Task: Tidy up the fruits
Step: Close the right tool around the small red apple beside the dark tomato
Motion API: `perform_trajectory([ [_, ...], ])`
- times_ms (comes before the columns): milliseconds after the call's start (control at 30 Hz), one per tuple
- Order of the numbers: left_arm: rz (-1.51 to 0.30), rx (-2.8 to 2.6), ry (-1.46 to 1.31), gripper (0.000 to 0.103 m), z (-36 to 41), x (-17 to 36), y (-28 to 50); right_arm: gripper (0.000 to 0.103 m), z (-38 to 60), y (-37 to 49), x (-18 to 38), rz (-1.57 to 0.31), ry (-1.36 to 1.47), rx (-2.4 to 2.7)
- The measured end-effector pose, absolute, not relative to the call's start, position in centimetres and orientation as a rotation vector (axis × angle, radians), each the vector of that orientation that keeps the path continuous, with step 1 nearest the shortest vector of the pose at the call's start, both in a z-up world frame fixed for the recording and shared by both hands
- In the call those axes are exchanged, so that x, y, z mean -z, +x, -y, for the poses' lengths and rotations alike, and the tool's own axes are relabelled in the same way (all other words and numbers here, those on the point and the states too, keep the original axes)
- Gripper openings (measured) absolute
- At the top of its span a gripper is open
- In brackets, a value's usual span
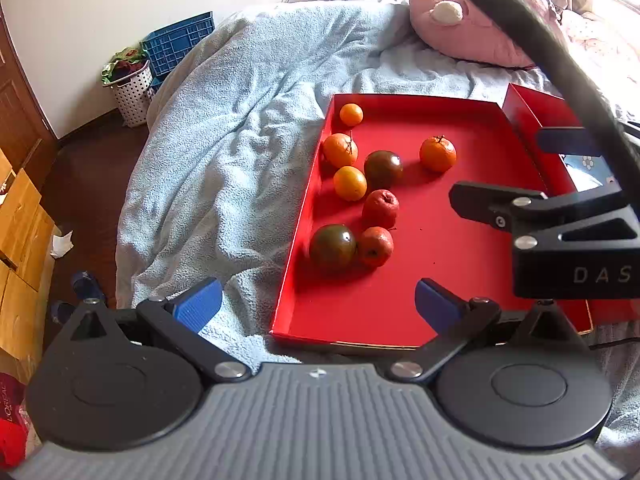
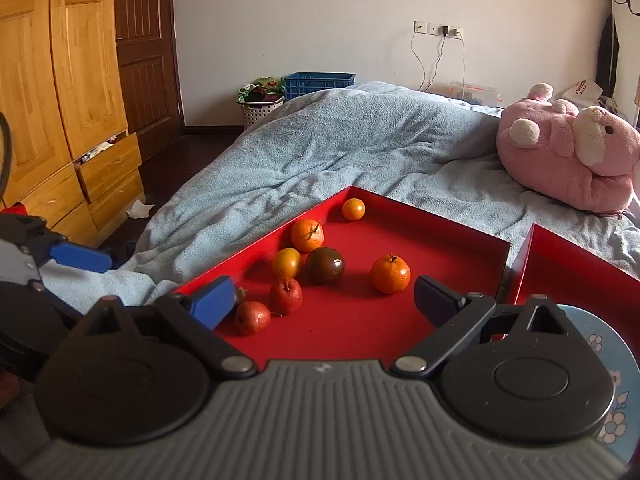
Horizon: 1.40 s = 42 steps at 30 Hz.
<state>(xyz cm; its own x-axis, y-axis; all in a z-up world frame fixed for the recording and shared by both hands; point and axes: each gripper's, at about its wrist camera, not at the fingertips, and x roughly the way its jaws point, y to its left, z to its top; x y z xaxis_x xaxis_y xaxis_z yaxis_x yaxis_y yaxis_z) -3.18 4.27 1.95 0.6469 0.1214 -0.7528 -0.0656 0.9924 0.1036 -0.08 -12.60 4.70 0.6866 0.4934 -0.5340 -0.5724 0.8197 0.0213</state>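
Sorting has hardly begun, by my judgement; all eight fruits lie loose in the shallow red cardboard tray (image 1: 472, 208) on the bed's nubbly pale-blue blanket (image 1: 240, 140), most crowded toward its left wall; the second red tray (image 2: 568, 268) beside it shows nothing sorted into it, and the blue floral plate (image 2: 608, 364) just under the right hand-held gripper looks bare. Four oranges, dimpled and round, one orange (image 1: 437, 153) standing apart; two dark, glossy green-brown tomatoes, the nearer tomato (image 1: 332, 247) touching a small, matte red apple (image 1: 375, 246); another like it sits behind. The left hand-held gripper (image 1: 318, 304) is spread wide and empty over the tray's near end; the right hand-held gripper (image 2: 324, 300) likewise gapes, holding nothing.
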Motion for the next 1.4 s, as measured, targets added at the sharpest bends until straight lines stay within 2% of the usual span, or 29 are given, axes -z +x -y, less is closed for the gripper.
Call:
perform_trajectory([
  [33,-0.864,-0.097,0.069,0.103,-4.2,-1.8,-3.1,0.097,12.6,-0.1,-4.7,-0.557,-0.149,-0.601],
  [200,-0.877,-0.054,0.077,0.103,-3.7,-1.5,-2.9,0.076,11.9,1.5,-3.0,-0.594,-0.176,-0.624],
  [433,-0.893,-0.017,0.058,0.102,-3.8,-1.2,-2.6,0.067,10.8,2.7,-1.3,-0.678,-0.212,-0.689],
  [800,-0.911,0.006,0.056,0.102,-3.9,-0.7,-2.2,0.045,7.1,4.2,0.6,-0.815,-0.278,-0.828],
  [1167,-0.917,0.013,0.036,0.102,-4.0,-0.6,-2.0,0.043,4.9,5.1,1.9,-0.883,-0.347,-0.873],
  [1300,-0.917,0.016,0.025,0.102,-4.3,-0.6,-2.0,0.035,4.7,5.1,2.2,-0.869,-0.361,-0.869],
  [1400,-0.916,0.021,0.021,0.102,-4.3,-0.6,-2.0,0.035,4.9,5.2,2.1,-0.866,-0.349,-0.871],
])
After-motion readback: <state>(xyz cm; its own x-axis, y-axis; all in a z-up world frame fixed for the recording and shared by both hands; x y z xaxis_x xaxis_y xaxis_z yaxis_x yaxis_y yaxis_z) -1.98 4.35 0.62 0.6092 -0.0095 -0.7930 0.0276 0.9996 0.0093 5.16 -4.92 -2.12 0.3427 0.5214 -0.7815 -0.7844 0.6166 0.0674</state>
